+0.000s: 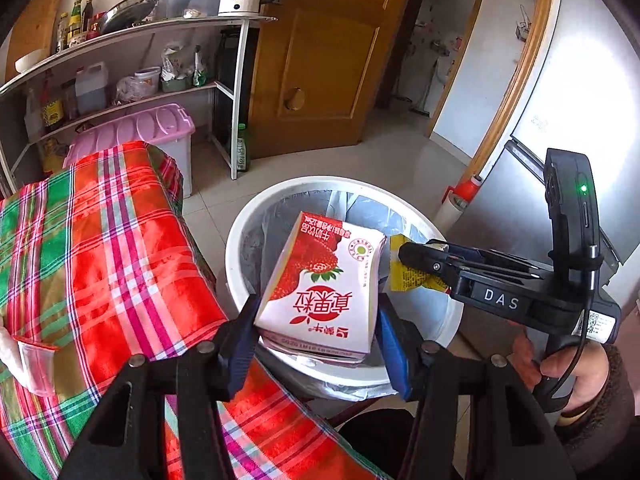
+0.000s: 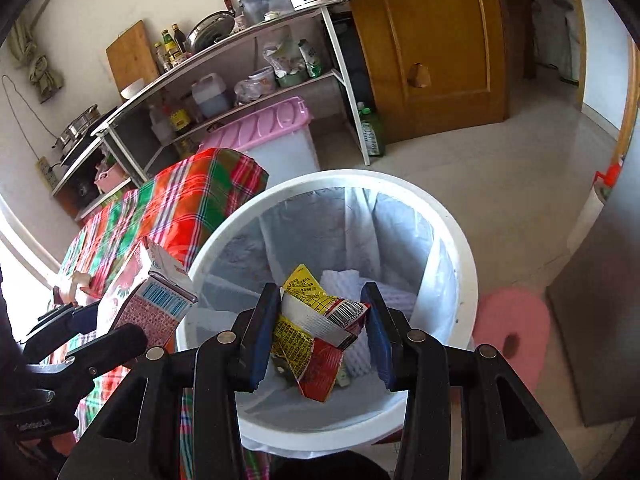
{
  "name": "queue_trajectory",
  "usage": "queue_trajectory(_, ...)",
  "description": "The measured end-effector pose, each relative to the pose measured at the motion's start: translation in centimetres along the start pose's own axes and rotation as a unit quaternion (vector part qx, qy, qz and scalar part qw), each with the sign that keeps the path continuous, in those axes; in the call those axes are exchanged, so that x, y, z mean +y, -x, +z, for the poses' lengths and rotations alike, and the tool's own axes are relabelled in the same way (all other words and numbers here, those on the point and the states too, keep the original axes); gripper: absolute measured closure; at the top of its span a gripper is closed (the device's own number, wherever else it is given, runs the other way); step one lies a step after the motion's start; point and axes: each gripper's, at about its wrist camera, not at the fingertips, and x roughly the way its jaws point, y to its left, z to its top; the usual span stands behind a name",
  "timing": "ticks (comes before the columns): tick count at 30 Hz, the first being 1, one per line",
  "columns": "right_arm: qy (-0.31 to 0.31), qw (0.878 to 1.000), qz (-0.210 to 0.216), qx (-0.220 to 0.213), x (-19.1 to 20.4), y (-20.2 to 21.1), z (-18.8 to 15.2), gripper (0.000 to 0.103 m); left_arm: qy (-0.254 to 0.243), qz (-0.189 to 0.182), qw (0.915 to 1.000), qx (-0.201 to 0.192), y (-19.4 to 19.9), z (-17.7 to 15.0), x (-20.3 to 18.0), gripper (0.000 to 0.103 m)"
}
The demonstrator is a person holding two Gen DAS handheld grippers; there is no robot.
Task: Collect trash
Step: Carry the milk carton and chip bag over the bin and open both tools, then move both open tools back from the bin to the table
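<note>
My left gripper (image 1: pixel 316 328) is shut on a strawberry milk carton (image 1: pixel 324 280) and holds it over the white lined trash bin (image 1: pixel 240 236). The carton also shows in the right wrist view (image 2: pixel 144 300), at the bin's left rim. My right gripper (image 2: pixel 320 336) is shut on a crumpled yellow and red snack wrapper (image 2: pixel 316 336) above the bin's opening (image 2: pixel 452 236). In the left wrist view the right gripper (image 1: pixel 412 256) pinches the yellow wrapper (image 1: pixel 404 276) at the bin's right rim. White foam netting (image 2: pixel 384 292) lies inside the bin.
A table with a red and green plaid cloth (image 1: pixel 100 248) stands left of the bin, with a clear plastic cup (image 1: pixel 36 368) on it. A pink-lidded box (image 1: pixel 160 128), a shelf rack (image 1: pixel 236 92), a wooden door (image 1: pixel 320 64), a fridge (image 1: pixel 580 120) and a pink stool (image 2: pixel 516 328) surround the bin.
</note>
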Motion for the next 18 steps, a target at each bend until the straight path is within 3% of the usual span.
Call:
queue_trajectory(6, -0.001, 1.000, -0.023, 0.015, -1.7, -1.6, 0.3, 0.059, 0.004, -0.006, 0.9999, 0.013, -2.2, 0.4, -0.7, 0.046)
queue_trajectory(13, -0.002, 0.999, -0.018, 0.029, -2.6, -2.8, 0.5, 0.059, 0.006, 0.002, 0.9997, 0.025, -3.6, 0.4, -0.8, 0.045)
queue_trajectory(18, -0.009, 0.999, -0.015, 0.029, -2.7, -2.9, 0.4, 0.048, 0.012, -0.001, 0.9997, 0.023, -3.5, 0.5, -0.4, 0.040)
